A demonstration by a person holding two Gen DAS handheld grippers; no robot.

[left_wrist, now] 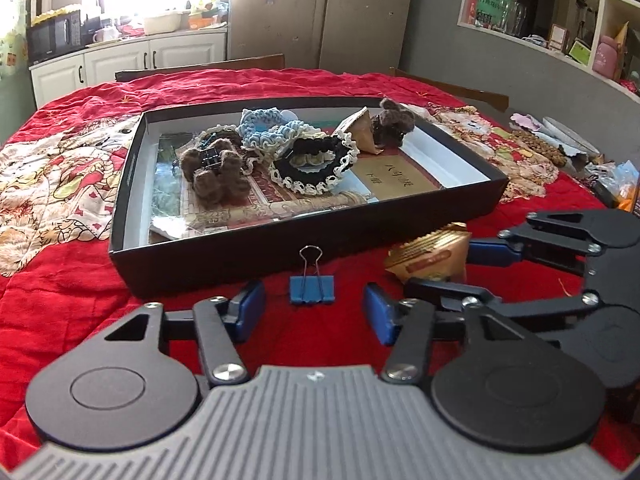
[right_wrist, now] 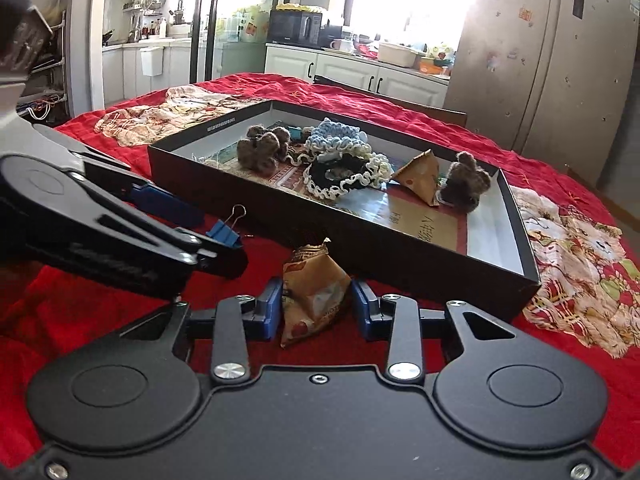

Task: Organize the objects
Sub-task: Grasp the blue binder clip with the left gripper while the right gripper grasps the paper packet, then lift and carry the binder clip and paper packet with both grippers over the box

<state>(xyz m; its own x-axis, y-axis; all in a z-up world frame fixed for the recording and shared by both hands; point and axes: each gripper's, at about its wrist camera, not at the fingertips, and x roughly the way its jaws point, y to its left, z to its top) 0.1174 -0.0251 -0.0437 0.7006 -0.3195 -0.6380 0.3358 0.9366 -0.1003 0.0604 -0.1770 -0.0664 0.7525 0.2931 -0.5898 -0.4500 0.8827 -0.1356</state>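
A red cloth (left_wrist: pixel 80 280) is covering the table, bearing a black box (left_wrist: pixel 224 268) whose printed card is too blurred to read. In front of the box, the left gripper (left_wrist: pixel 314 312) is standing wide around a blue binder clip (left_wrist: pixel 311 289), not touching it. Beside the clip, the right gripper (right_wrist: pixel 316 304) is pinching a gold snack packet (right_wrist: pixel 310 300), its print illegible.

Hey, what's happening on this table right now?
Someone is tidying small things into a black box on a red cloth, one claw in each hand. The right claw grips a gold snack packet before the box. The left claw stands open around a blue binder clip, not yet pinching it.
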